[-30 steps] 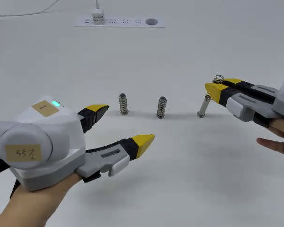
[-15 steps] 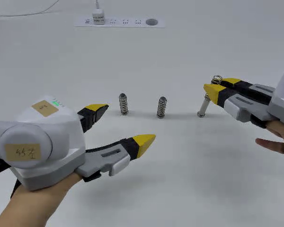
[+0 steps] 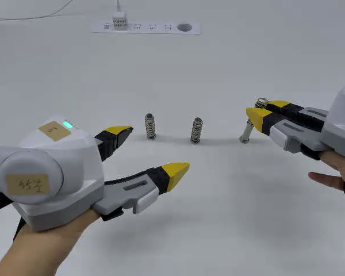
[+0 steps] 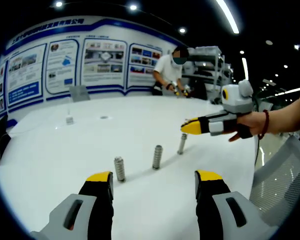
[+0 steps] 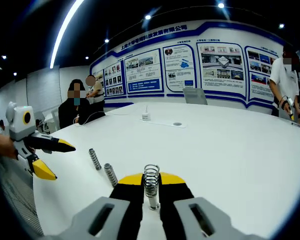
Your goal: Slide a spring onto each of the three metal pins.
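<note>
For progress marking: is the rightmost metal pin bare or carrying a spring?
Bare: the rightmost silver metal pin shows an uncovered shaft; the coiled metal spring sits pinched in the right gripper near its top.

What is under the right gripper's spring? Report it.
The bare metal pin stands under the spring, which the right gripper holds. Its top is covered by coils and jaws.

Three metal pins stand in a row: left pin (image 3: 150, 137), middle pin (image 3: 194, 141), right pin (image 3: 245, 134). Three springs: left spring (image 3: 150, 125), middle spring (image 3: 196, 129), and a third spring (image 3: 261, 103) at the right pin's one o'clock. Two grippers: left gripper (image 3: 155, 149), right gripper (image 3: 260, 108). One power strip (image 3: 155, 26) at twelve o'clock, carrying one plug (image 3: 119, 20).
</note>
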`<control>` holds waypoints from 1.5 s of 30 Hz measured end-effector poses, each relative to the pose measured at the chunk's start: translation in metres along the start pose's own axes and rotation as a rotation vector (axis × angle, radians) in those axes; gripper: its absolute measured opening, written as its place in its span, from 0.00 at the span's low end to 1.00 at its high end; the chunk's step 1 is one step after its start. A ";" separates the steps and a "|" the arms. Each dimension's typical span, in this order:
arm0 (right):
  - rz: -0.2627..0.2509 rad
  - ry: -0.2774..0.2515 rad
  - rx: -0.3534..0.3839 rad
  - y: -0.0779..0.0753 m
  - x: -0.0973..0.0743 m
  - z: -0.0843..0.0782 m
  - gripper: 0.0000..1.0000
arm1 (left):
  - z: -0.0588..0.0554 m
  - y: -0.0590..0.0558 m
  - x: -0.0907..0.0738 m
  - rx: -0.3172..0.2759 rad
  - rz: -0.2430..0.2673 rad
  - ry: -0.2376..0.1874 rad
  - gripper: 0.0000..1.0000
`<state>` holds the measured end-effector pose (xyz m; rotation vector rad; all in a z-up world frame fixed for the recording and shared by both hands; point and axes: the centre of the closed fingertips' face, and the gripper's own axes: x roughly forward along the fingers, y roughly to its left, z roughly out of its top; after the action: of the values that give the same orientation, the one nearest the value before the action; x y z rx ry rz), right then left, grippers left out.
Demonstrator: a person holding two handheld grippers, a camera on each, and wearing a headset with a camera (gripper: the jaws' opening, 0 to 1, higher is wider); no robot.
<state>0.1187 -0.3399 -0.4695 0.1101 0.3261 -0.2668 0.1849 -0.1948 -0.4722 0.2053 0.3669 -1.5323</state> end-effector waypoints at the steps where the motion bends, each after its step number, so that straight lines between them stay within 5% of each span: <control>1: 0.000 0.003 0.002 0.000 0.000 -0.002 0.12 | 0.000 0.000 0.000 -0.001 0.000 0.000 0.67; 35: -0.015 0.111 0.001 0.001 0.014 -0.042 0.12 | 0.001 0.005 -0.001 -0.015 0.015 -0.001 0.65; 45: 0.006 0.116 0.006 0.003 0.013 -0.039 0.16 | 0.002 0.010 -0.003 -0.019 0.030 0.002 0.65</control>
<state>0.1192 -0.3339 -0.5106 0.1324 0.4398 -0.2558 0.1950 -0.1930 -0.4700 0.1964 0.3780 -1.4982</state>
